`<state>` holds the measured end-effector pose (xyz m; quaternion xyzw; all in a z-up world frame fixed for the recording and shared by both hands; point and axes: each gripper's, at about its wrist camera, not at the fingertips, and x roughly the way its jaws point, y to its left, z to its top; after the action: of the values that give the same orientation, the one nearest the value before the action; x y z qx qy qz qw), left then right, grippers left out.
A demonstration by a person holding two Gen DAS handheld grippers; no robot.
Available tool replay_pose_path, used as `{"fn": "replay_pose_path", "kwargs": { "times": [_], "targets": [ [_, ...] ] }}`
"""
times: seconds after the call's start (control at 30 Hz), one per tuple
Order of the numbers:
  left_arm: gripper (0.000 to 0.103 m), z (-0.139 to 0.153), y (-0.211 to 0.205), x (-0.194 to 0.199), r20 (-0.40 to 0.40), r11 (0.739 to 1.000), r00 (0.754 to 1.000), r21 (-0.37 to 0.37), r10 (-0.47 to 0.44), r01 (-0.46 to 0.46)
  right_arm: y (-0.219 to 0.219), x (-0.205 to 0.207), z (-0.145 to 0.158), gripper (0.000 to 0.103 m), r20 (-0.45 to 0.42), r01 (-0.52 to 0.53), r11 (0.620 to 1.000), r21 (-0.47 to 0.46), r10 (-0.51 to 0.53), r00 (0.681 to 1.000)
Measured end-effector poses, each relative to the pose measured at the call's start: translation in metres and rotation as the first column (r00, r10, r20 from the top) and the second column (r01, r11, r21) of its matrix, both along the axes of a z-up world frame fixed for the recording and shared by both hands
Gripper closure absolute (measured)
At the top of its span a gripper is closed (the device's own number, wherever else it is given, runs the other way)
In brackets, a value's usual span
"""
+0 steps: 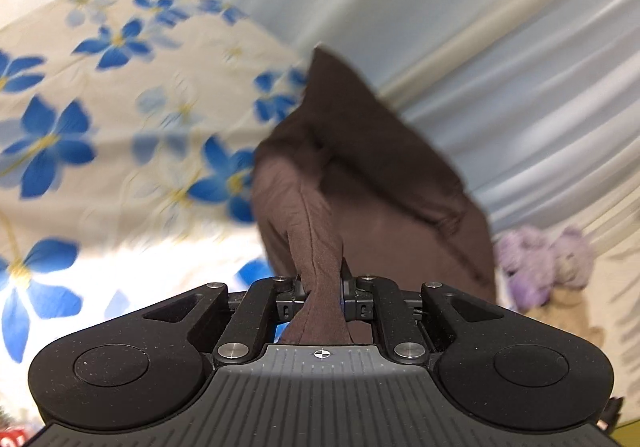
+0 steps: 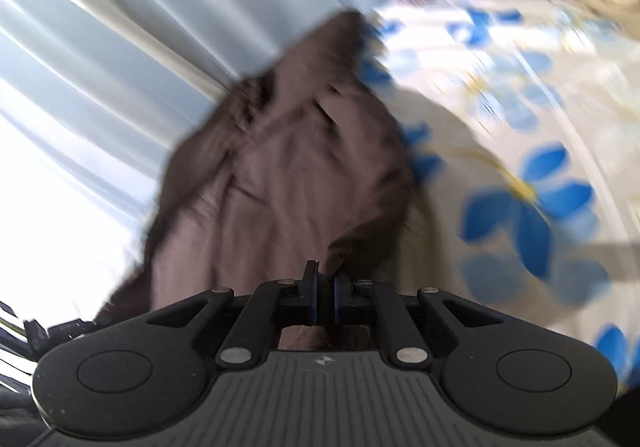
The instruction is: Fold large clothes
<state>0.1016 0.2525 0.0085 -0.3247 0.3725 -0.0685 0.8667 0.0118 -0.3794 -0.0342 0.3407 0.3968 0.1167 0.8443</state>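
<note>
While both views are blurred, the left gripper [image 1: 322,287] pinches a bunched fold of the brown garment [image 1: 360,175] and the right gripper [image 2: 326,287] seems clamped on its edge above the flowered sheet [image 1: 100,95].

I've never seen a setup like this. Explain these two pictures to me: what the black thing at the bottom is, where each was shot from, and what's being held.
Each picture comes from a camera mounted on a hand-held clamp, looking forward along its two fingers. A person holds one clamp in each hand. The left gripper is pinched shut on a bunch of the brown garment. The right gripper is shut on another part of the same garment. Beneath lies a white bedsheet with blue flowers, with a purple fuzzy item further back. Both pictures are blurred.
</note>
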Motion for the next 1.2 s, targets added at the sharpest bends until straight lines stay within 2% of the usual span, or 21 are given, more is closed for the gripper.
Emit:
{"fn": "replay_pose_path", "kwargs": {
  "times": [0.17, 0.27, 0.47, 0.6, 0.73, 0.87, 0.93, 0.97, 1.0, 1.03, 1.07, 1.1, 1.13, 1.17, 1.2],
  "targets": [
    [0.090, 0.046, -0.007, 0.041, 0.114, 0.997, 0.994, -0.071, -0.004, 0.013, 0.008, 0.037, 0.041, 0.097, 0.175, 0.012, 0.999, 0.053, -0.021, 0.984],
    [0.090, 0.069, -0.007, 0.076, 0.163, 0.995, 0.987, -0.098, 0.012, 0.004, 0.013, 0.072, 0.069, 0.097, 0.287, 0.033, 0.999, 0.014, -0.035, 0.957],
    [0.090, 0.101, 0.004, 0.167, 0.181, 0.969, 0.975, -0.232, 0.129, -0.085, 0.010, 0.157, 0.122, 0.097, 0.390, 0.171, 0.984, -0.054, -0.137, 0.910],
    [0.089, 0.099, 0.012, 0.231, 0.158, 0.938, 0.960, -0.298, 0.230, -0.176, 0.005, 0.220, 0.146, 0.097, 0.422, 0.290, 0.953, -0.091, -0.227, 0.878],
    [0.085, 0.073, 0.013, 0.295, 0.120, 0.908, 0.952, -0.354, 0.282, -0.225, -0.001, 0.280, 0.142, 0.097, 0.424, 0.407, 0.907, -0.109, -0.327, 0.844],
    [0.079, 0.041, 0.012, 0.353, 0.043, 0.915, 0.953, -0.297, 0.300, -0.275, -0.004, 0.332, 0.117, 0.097, 0.407, 0.475, 0.867, -0.149, -0.384, 0.829],
    [0.064, 0.022, 0.012, 0.368, 0.012, 0.915, 0.952, -0.280, 0.305, -0.290, 0.001, 0.353, 0.098, 0.096, 0.393, 0.479, 0.855, -0.198, -0.379, 0.838],
    [0.061, 0.012, 0.013, 0.372, 0.004, 0.913, 0.951, -0.284, 0.308, -0.294, 0.004, 0.364, 0.089, 0.095, 0.383, 0.474, 0.849, -0.236, -0.367, 0.848],
    [0.052, 0.003, 0.015, 0.375, -0.005, 0.907, 0.950, -0.296, 0.313, -0.300, 0.008, 0.372, 0.079, 0.094, 0.373, 0.469, 0.845, -0.259, -0.360, 0.855],
    [0.038, -0.003, 0.018, 0.375, -0.004, 0.902, 0.947, -0.304, 0.321, -0.307, 0.010, 0.377, 0.071, 0.093, 0.367, 0.462, 0.845, -0.270, -0.353, 0.861],
    [0.029, -0.006, 0.022, 0.374, 0.008, 0.897, 0.939, -0.299, 0.344, -0.327, 0.010, 0.383, 0.064, 0.093, 0.360, 0.455, 0.845, -0.281, -0.346, 0.866],
    [0.013, -0.006, 0.027, 0.372, 0.015, 0.886, 0.923, -0.287, 0.384, -0.363, 0.011, 0.387, 0.059, 0.088, 0.358, 0.445, 0.850, -0.282, -0.337, 0.871],
    [0.010, -0.006, 0.033, 0.368, 0.030, 0.871, 0.906, -0.288, 0.423, -0.398, 0.011, 0.389, 0.056, 0.081, 0.362, 0.442, 0.852, -0.280, -0.332, 0.871],
    [0.010, -0.004, 0.038, 0.362, 0.048, 0.860, 0.891, -0.286, 0.452, -0.422, 0.012, 0.386, 0.056, 0.079, 0.394, 0.471, 0.833, -0.291, -0.345, 0.852],
    [0.010, 0.000, 0.035, 0.360, 0.069, 0.868, 0.888, -0.258, 0.454, -0.424, 0.013, 0.380, 0.059, 0.067, 0.433, 0.509, 0.802, -0.313, -0.356, 0.828]
  ]
}}
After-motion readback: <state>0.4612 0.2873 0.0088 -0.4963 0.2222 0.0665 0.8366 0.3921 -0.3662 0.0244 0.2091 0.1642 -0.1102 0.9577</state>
